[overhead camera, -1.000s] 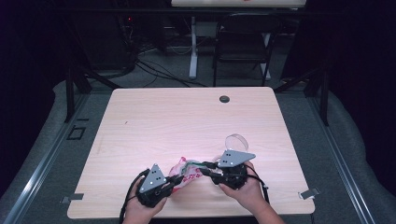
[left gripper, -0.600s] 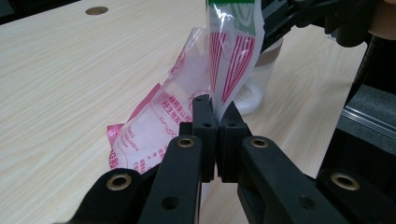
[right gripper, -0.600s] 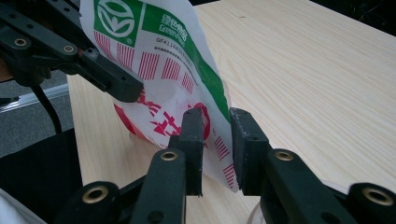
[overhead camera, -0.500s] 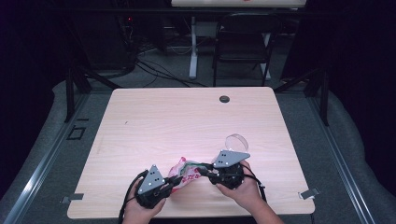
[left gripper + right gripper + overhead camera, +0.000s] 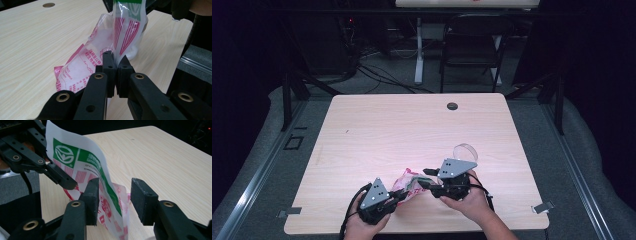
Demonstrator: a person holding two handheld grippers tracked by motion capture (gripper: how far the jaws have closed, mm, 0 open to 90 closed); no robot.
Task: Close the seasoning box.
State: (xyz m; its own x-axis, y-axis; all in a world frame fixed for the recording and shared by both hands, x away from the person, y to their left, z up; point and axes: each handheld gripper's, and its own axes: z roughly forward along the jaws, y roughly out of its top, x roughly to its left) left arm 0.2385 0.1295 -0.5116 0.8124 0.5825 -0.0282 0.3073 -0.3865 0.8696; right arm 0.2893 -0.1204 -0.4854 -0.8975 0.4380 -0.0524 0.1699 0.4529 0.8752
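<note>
**op_rig:** Quick status. My left gripper (image 5: 116, 72) has its fingers pinched tight on one edge of the pink printed plastic bag (image 5: 408, 182), near the front edge of the worktop (image 5: 377, 130). The right gripper (image 5: 113, 197) has just been opening; its fingers stand apart now, with the green-striped edge of the bag between them, leaning on the left finger only and not gripped.

**benchlurker:** So which way does the bag run?

**op_rig:** Lengthwise from one gripper to the other, mouth end rising toward the right one. I reckon the right hand is closest for the regrip. A clear cup (image 5: 465, 151) sits just beyond it.
</note>
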